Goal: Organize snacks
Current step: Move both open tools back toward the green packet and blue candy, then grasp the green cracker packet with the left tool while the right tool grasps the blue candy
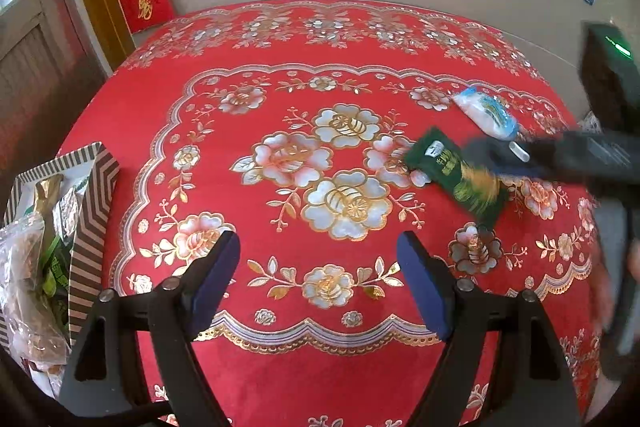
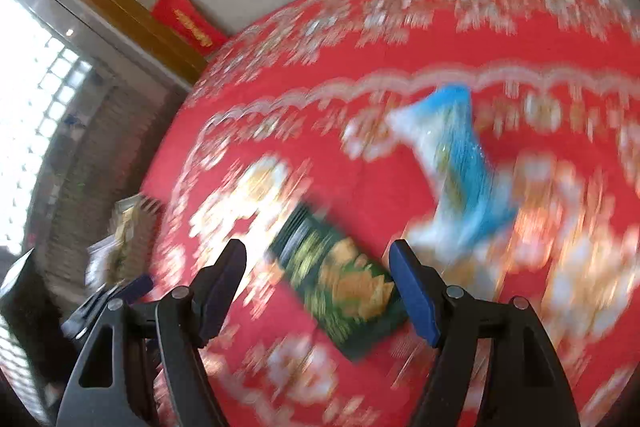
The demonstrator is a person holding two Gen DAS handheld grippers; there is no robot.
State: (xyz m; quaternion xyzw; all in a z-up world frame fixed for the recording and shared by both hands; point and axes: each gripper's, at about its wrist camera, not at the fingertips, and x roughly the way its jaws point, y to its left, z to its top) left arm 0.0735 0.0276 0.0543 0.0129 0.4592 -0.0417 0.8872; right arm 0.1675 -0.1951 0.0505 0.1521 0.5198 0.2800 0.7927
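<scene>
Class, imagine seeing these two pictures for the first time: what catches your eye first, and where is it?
The bright red tablecloth with gold and silver flowers fills both views. On its right side lie a dark green snack packet and a blue-and-white snack packet, with the right gripper open over the green one. A striped box of snacks sits at the left edge.

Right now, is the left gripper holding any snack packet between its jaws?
No. The left gripper has its jaws spread with only the red tablecloth between them, and the green packet lies farther off.
</scene>
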